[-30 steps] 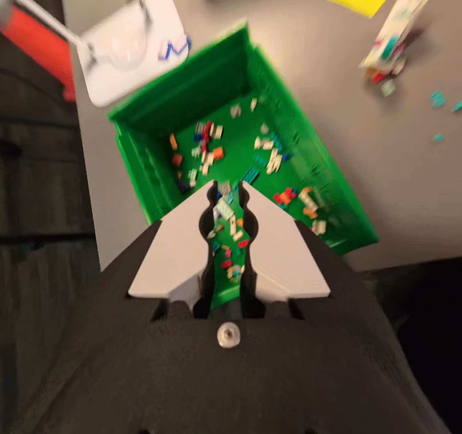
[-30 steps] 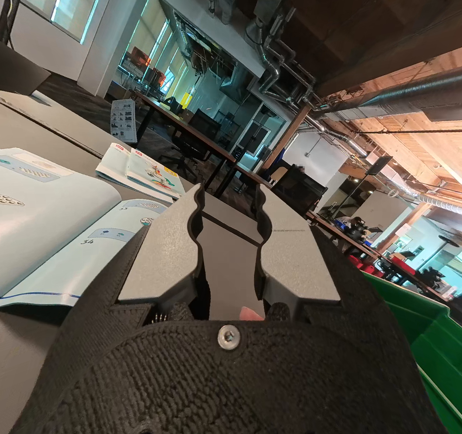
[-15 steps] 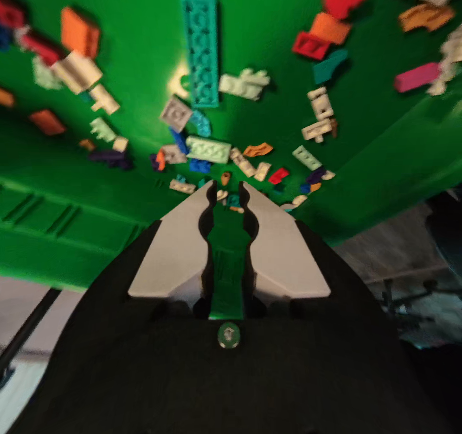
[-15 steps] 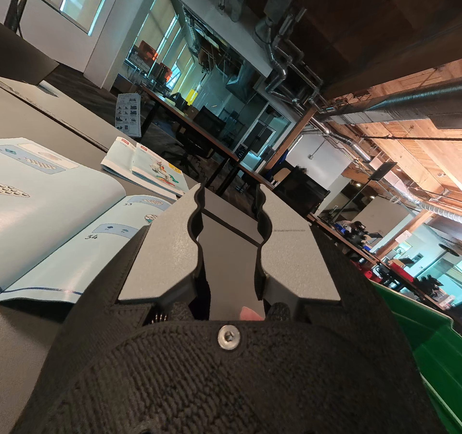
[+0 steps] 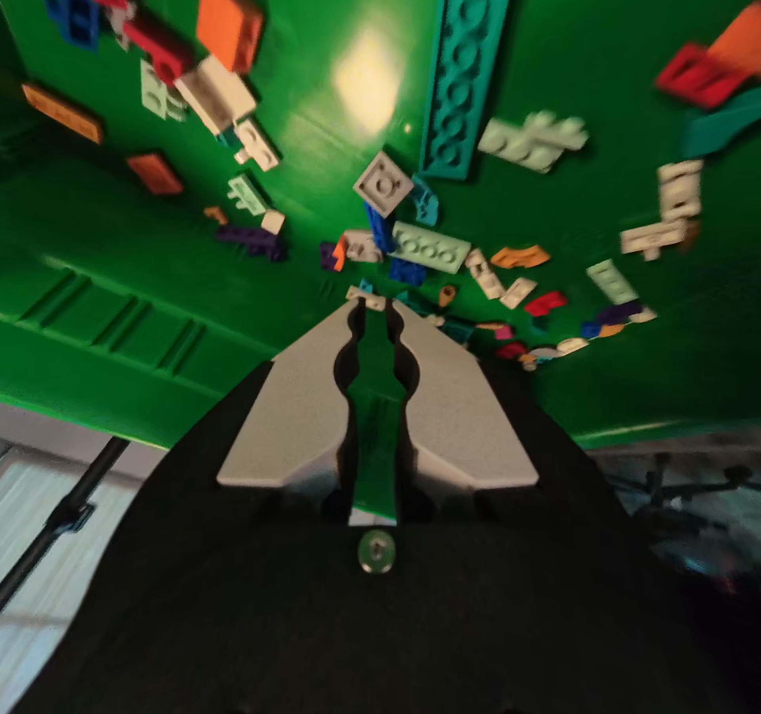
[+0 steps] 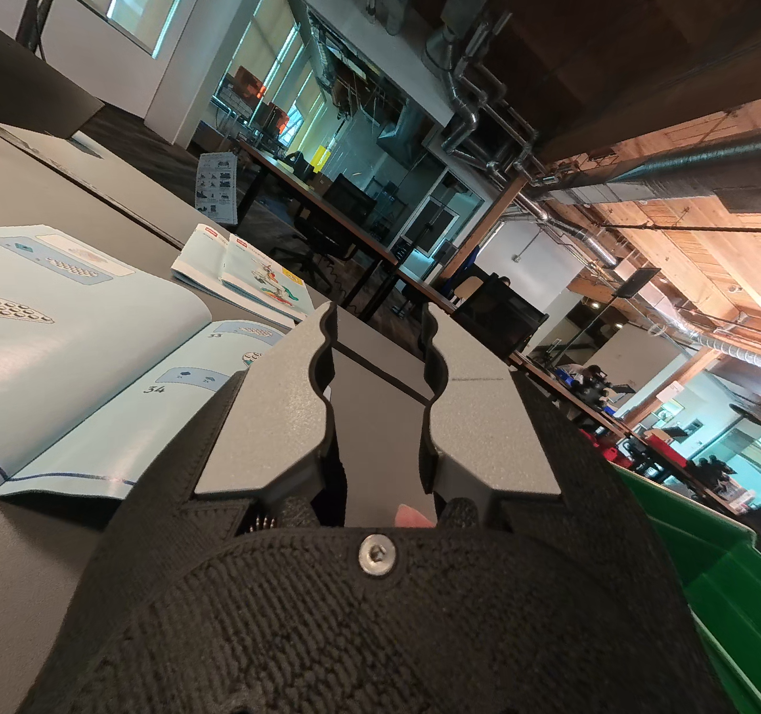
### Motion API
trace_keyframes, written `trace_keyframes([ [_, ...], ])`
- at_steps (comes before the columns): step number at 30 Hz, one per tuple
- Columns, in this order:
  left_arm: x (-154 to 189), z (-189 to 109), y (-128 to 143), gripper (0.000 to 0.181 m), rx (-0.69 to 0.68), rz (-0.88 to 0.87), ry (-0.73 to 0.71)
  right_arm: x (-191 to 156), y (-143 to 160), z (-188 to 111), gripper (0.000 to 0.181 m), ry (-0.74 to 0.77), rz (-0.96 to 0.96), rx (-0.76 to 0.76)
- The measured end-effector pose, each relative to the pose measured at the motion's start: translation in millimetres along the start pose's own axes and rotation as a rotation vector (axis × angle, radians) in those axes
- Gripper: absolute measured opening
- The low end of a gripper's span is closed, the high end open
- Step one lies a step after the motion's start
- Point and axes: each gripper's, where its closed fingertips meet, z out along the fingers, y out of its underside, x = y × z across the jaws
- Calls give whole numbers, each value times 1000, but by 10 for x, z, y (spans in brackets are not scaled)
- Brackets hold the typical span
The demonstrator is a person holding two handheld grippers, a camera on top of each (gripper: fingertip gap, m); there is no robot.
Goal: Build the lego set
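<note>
My left gripper (image 5: 374, 303) is down inside the green bin (image 5: 103, 323), open with a narrow gap and nothing held. Its tips are at a small white piece (image 5: 366, 298) on the bin floor. Just beyond lie a mint plate (image 5: 430, 251), a grey square plate (image 5: 383, 188), a blue piece (image 5: 405, 272) and a long teal plate (image 5: 465, 64). Several more loose bricks in red, orange, white and purple are scattered around. My right gripper (image 6: 379, 315) is open and empty, low over the grey table (image 6: 123, 208).
An open instruction booklet (image 6: 82, 365) lies left of my right gripper, with a second booklet (image 6: 247, 278) behind it. The green bin's corner (image 6: 720, 570) is at the right. Other desks and chairs stand far behind. A black stand pole (image 5: 61, 521) is outside the bin. Spacing between my two grippers at the tips: around 70 cm. My left tips are roughly 5 cm from the grey square plate (image 5: 383, 188).
My left gripper dropped from above the bin into it and moved closer to the pieces on its floor. Its jaws narrowed slightly. My right gripper barely moved.
</note>
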Motion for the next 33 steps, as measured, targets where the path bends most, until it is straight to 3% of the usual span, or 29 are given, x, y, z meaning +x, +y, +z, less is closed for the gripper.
trace_keyframes([
  [5,-58,114,103,0,-174,91,-44,-3,1,3,39,-1,2,0],
  [10,-99,194,124,0,-233,114,-28,-6,0,4,39,-3,5,1],
  [17,-81,175,76,0,-152,5,74,-11,-2,8,39,-6,8,2],
  [23,-18,-10,-201,0,129,-152,258,-10,1,9,39,-5,13,1],
  [27,-107,-8,-140,0,106,-182,204,-12,3,11,39,-7,16,0],
  [33,20,26,-154,4,77,-276,298,-16,10,16,39,-9,20,-3],
])
